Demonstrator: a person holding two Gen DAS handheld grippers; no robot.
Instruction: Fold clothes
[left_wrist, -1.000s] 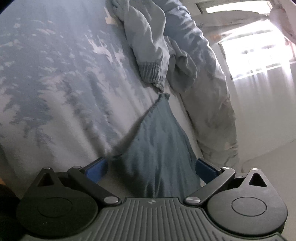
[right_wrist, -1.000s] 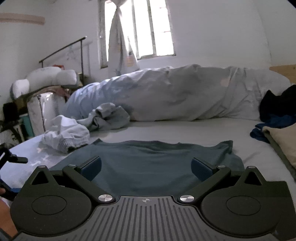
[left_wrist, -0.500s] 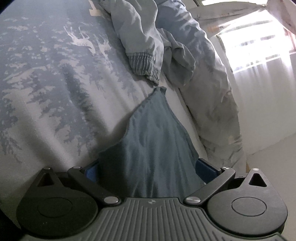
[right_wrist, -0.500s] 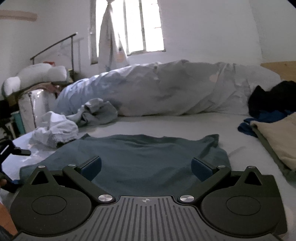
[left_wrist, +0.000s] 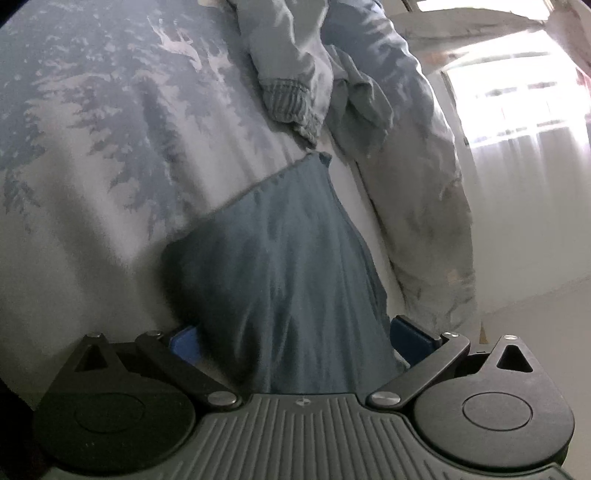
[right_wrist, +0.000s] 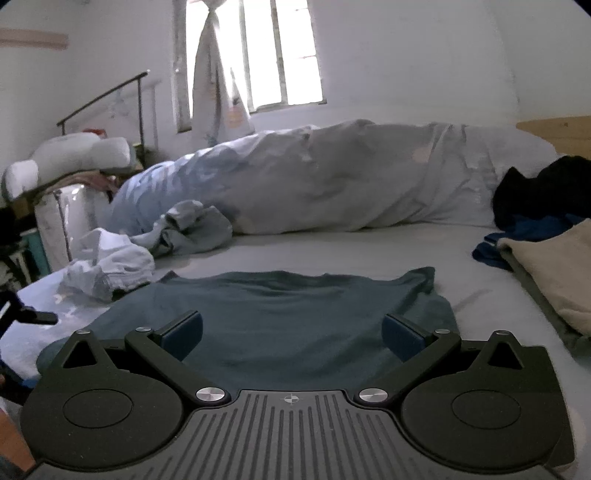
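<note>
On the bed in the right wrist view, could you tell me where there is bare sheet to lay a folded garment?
Bare sheet runs between the teal shirt and the rolled duvet. Crowded: crumpled clothes left, beige pile right.

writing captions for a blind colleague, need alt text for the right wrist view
The right tongs sit open just above a dark teal t-shirt spread flat on a pale bed sheet. A rolled duvet lies along the far side under a bright window, with crumpled pale clothes at left and a folded beige garment at right.
</note>
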